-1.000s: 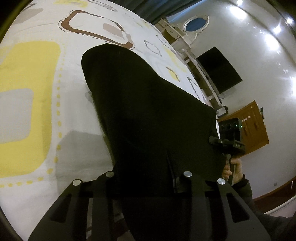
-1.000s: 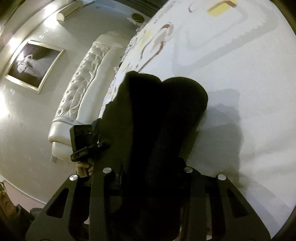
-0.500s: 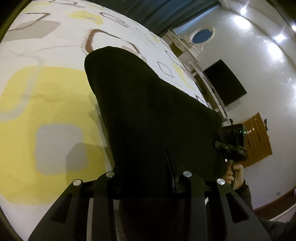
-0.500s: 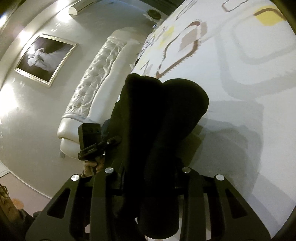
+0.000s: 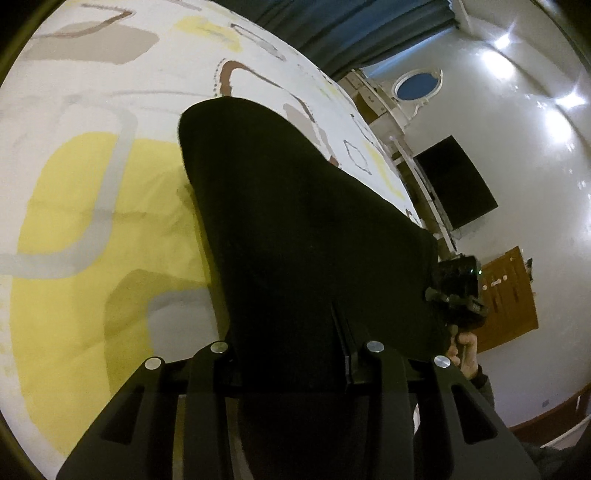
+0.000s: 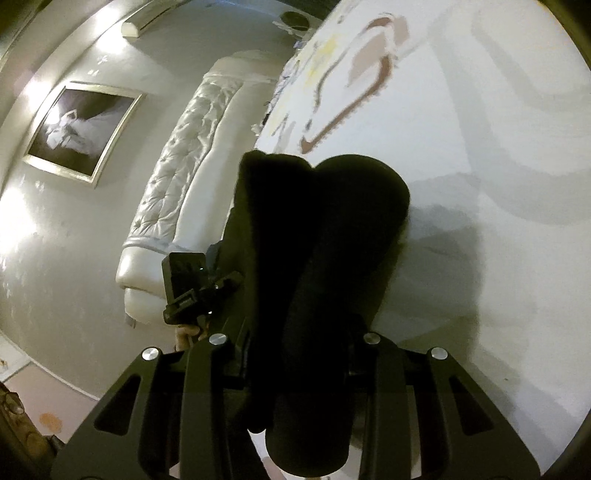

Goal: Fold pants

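The black pants (image 5: pixel 295 236) hang folded over between the two grippers above the patterned bedspread (image 5: pixel 92 206). My left gripper (image 5: pixel 295 354) is shut on one end of the cloth, which hides its fingertips. My right gripper (image 6: pixel 295 350) is shut on the other end; the pants (image 6: pixel 325 236) drape forward in two thick rolls. Each gripper shows in the other's view: the right one (image 5: pixel 456 291) beside the cloth's right edge, the left one (image 6: pixel 192 284) at the cloth's left edge.
A white tufted headboard (image 6: pixel 177 192) and a framed picture (image 6: pixel 77 129) are on the left in the right wrist view. A dark TV (image 5: pixel 454 184), a wooden door (image 5: pixel 506 295) and curtains (image 5: pixel 332 26) lie beyond the bed.
Both grippers have carried the pants along over the bed; the bedspread pattern has shifted beneath them. The grip on the cloth is unchanged.
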The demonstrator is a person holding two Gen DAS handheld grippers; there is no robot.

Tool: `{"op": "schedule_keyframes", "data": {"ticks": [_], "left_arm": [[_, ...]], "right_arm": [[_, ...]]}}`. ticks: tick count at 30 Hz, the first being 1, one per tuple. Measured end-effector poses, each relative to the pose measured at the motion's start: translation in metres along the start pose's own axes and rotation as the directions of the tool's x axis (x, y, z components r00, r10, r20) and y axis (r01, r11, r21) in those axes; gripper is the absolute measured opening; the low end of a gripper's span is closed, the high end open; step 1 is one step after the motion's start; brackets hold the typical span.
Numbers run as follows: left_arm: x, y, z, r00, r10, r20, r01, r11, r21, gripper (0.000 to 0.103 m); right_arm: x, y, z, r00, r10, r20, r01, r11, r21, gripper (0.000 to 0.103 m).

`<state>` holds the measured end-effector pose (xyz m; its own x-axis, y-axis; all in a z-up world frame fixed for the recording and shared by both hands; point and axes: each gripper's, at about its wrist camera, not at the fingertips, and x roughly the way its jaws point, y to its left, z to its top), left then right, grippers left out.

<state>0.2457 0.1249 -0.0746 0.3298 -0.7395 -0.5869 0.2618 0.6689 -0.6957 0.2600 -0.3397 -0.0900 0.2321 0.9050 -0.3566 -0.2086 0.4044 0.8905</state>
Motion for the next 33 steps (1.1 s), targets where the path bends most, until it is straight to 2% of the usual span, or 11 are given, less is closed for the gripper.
{"op": "schedule_keyframes", "data": {"ticks": [10, 14, 17, 20, 22, 24, 26, 28, 30, 32, 33], "left_arm": [[-0.002, 0.016, -0.007, 0.999, -0.046, 0.02, 0.047, 0.998, -0.042, 0.044], [-0.012, 0.006, -0.013, 0.998, 0.023, 0.059, -0.022, 1.0, -0.016, 0.055], [-0.029, -0.001, -0.022, 0.984, 0.119, 0.13, -0.119, 0.993, -0.01, 0.067], [-0.052, -0.011, -0.04, 0.944, 0.238, 0.228, -0.239, 0.971, -0.026, 0.075], [-0.063, -0.02, -0.056, 0.914, 0.294, 0.279, -0.3, 0.954, -0.023, 0.078], [-0.074, -0.035, -0.078, 0.861, 0.387, 0.331, -0.402, 0.915, -0.025, 0.081], [-0.078, -0.05, -0.098, 0.813, 0.453, 0.367, -0.482, 0.876, -0.014, 0.081], [-0.078, -0.063, -0.117, 0.761, 0.513, 0.397, -0.557, 0.83, -0.005, 0.084], [-0.078, -0.084, -0.14, 0.697, 0.57, 0.435, -0.635, 0.773, 0.006, 0.085], [-0.08, -0.094, -0.155, 0.666, 0.588, 0.459, -0.657, 0.754, -0.013, 0.085], [-0.08, -0.098, -0.161, 0.667, 0.589, 0.457, -0.653, 0.757, -0.024, 0.085]], "right_arm": [[0.007, -0.014, -0.005, 1.0, 0.002, 0.029, -0.003, 0.999, 0.051, 0.04], [-0.001, -0.004, -0.01, 0.997, -0.051, 0.062, 0.049, 0.998, 0.034, 0.055], [-0.015, 0.01, -0.018, 0.98, -0.143, 0.137, 0.143, 0.99, 0.01, 0.066], [-0.032, 0.032, -0.038, 0.918, -0.311, 0.247, 0.327, 0.945, -0.026, 0.071], [-0.039, 0.054, -0.061, 0.83, -0.444, 0.337, 0.483, 0.875, -0.037, 0.074], [-0.039, 0.07, -0.08, 0.761, -0.518, 0.389, 0.583, 0.81, -0.062, 0.078], [-0.032, 0.092, -0.106, 0.67, -0.59, 0.45, 0.693, 0.714, -0.097, 0.082], [-0.017, 0.111, -0.134, 0.615, -0.619, 0.488, 0.755, 0.642, -0.137, 0.083], [-0.003, 0.123, -0.156, 0.583, -0.634, 0.508, 0.792, 0.584, -0.18, 0.084], [0.011, 0.131, -0.171, 0.555, -0.658, 0.509, 0.821, 0.533, -0.207, 0.086], [0.017, 0.135, -0.176, 0.548, -0.665, 0.507, 0.828, 0.518, -0.215, 0.086]]}}
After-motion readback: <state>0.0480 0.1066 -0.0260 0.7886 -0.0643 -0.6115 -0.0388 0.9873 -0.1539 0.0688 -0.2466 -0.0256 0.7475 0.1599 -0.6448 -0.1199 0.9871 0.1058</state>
